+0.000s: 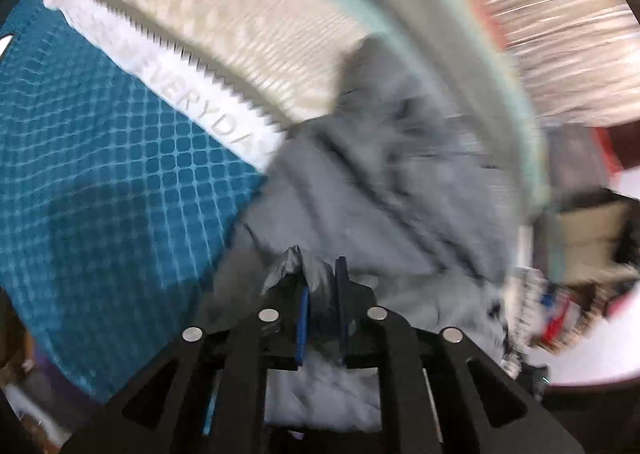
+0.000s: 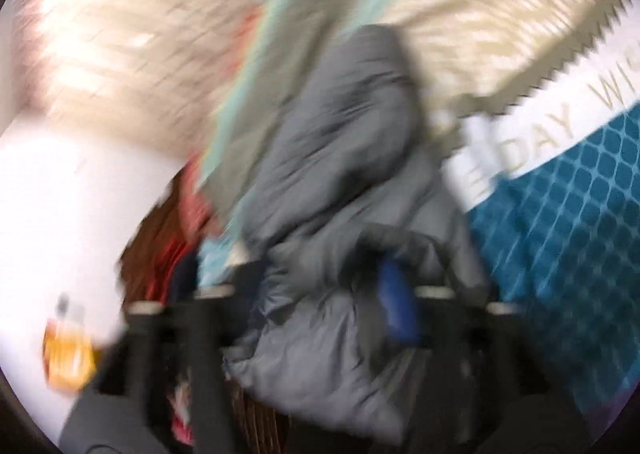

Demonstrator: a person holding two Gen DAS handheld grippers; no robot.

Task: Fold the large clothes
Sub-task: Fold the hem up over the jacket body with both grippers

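Fabric everywhere, and no fold to speak of yet! You've got the grey garment (image 1: 384,182) bunched in a rumpled heap, lying across the teal patterned bedspread (image 1: 100,182) and running up toward the cream ribbed blanket (image 1: 240,34). By my read you're at the very start of the job: no flat panel, no straight crease, no squared edge anywhere in either view. Spreading it out and smoothing it is all still ahead of you.

Your left gripper (image 1: 322,274) has its 2 fingers pinched on a puckered tuft of that grey cloth, blue pads nearly together with the fabric squeezed up between them. Good bite there!

Your right gripper (image 2: 340,294) is buried in the same garment (image 2: 340,158). The right view is badly smeared, so I can make out 1 blue pad (image 2: 398,302) with cloth draped around it, but I cannot tell whether those fingers are closed on anything.

Now the feel of it: the grey cloth looks thin, smooth and faintly shiny, crinkling into sharp little ridges, so I'd judge it slippery and light, likely to slide rather than hold a crease. The bedspread is a flat teal weave with a pale lattice of rounded squares and a white band (image 1: 200,102) carrying printed letters. The cream blanket is ribbed and chunkier, with a zigzag edge.
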